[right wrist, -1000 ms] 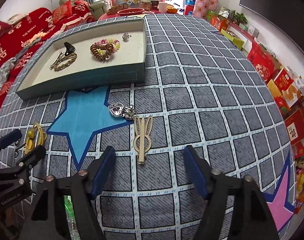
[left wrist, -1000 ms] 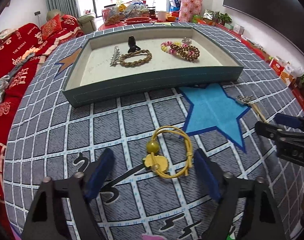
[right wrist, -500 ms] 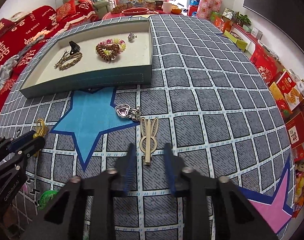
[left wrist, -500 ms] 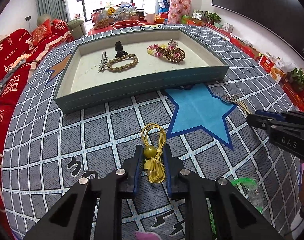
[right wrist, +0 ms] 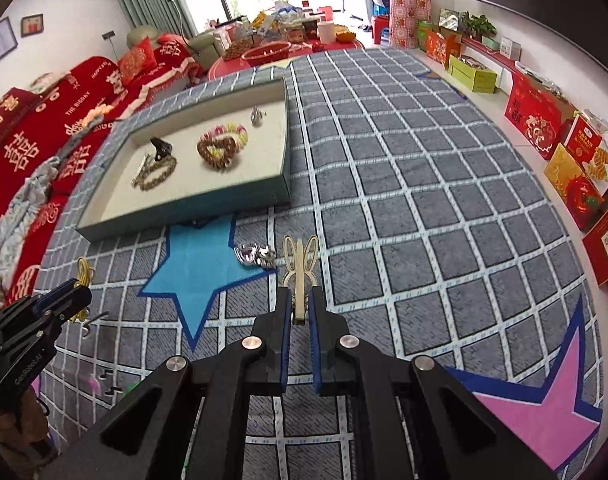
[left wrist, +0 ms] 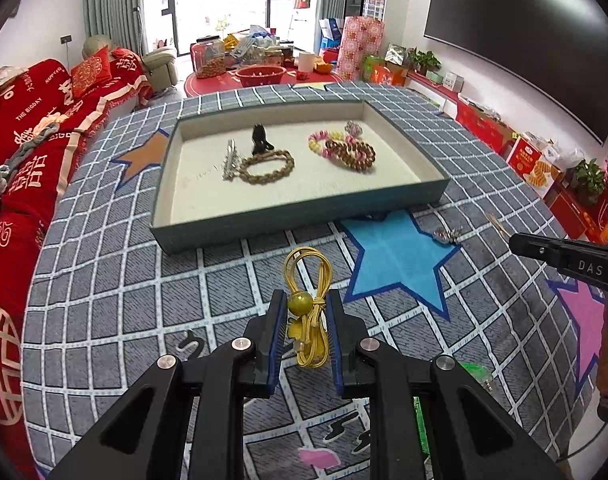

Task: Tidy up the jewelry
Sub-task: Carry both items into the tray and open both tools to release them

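My left gripper point(left wrist: 304, 300) is shut on a yellow hair tie point(left wrist: 309, 268) with a gold bead, whose loop sticks out past the fingertips above the grey checked cloth. Between the pads of my shut right gripper point(right wrist: 301, 295) sits the stem of a cream rabbit-ear hair clip point(right wrist: 300, 258). A silver heart charm point(right wrist: 251, 256) lies just left of the clip on the blue star. The teal tray point(left wrist: 300, 218) holds a braided bracelet point(left wrist: 268, 166), a silver clip point(left wrist: 230, 164), a black claw clip point(left wrist: 260, 138), bead bracelets point(left wrist: 350, 152) and a small ring point(left wrist: 352, 127).
A red sofa point(left wrist: 24, 140) runs along the left edge of the cloth. Boxes point(right wrist: 576, 168) line the right wall. A green object point(left wrist: 476, 372) lies on the cloth near my left gripper. Far behind the tray stands a cluttered red table point(left wrist: 260, 74).
Both grippers went from wide open to shut, the left on the yellow hair tie, the right on the cream clip. Both have since risen from the cloth with them.
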A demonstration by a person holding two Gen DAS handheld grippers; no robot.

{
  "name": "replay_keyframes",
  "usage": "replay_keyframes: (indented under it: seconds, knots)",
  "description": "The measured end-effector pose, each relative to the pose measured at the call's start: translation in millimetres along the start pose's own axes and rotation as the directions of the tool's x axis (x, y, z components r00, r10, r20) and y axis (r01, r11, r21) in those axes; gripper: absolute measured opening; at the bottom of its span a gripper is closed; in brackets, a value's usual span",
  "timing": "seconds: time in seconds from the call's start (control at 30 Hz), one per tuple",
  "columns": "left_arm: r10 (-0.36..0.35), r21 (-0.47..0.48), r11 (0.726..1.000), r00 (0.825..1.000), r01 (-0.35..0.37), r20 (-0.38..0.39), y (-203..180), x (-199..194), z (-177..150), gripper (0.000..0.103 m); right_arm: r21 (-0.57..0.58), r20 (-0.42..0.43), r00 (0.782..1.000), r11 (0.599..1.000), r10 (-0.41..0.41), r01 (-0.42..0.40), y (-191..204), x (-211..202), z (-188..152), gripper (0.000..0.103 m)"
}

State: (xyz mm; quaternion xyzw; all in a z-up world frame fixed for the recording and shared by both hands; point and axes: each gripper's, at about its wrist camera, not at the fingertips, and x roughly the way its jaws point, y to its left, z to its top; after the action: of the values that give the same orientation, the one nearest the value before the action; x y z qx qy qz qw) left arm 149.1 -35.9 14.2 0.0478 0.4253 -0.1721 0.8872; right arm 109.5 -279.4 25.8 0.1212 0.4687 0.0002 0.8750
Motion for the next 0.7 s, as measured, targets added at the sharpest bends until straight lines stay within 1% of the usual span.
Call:
replay_keyframes:
  seconds: [0.17,0.27,0.47,0.7]
  knots:
    - [0.011,-0.01,1.0,0.999,-0.01,0.035,9.5,-8.7,16.9,0.033,0.022,0.031,0.997,0.997,0.073,-0.074,4.6,-11.4,22.0,0.009]
    - [0.029,-0.01,1.0,0.998,-0.028,0.051,15.8,-8.1,29.1,0.033,0.013,0.04,0.994,0.995,0.097,-0.098,12.3,-10.9,37.4,0.009]
    - [0.049,-0.036,0.998,0.997,-0.047,0.061,32.2,2.5,55.0,0.033,-0.039,0.047,0.993,0.993,0.112,-0.111,33.2,-0.5,63.2,0.009]
    - [0.081,-0.05,0.996,0.996,-0.079,0.042,48.6,29.4,80.5,0.033,-0.055,0.03,0.992,0.991,0.123,-0.121,49.2,25.0,96.6,0.009]
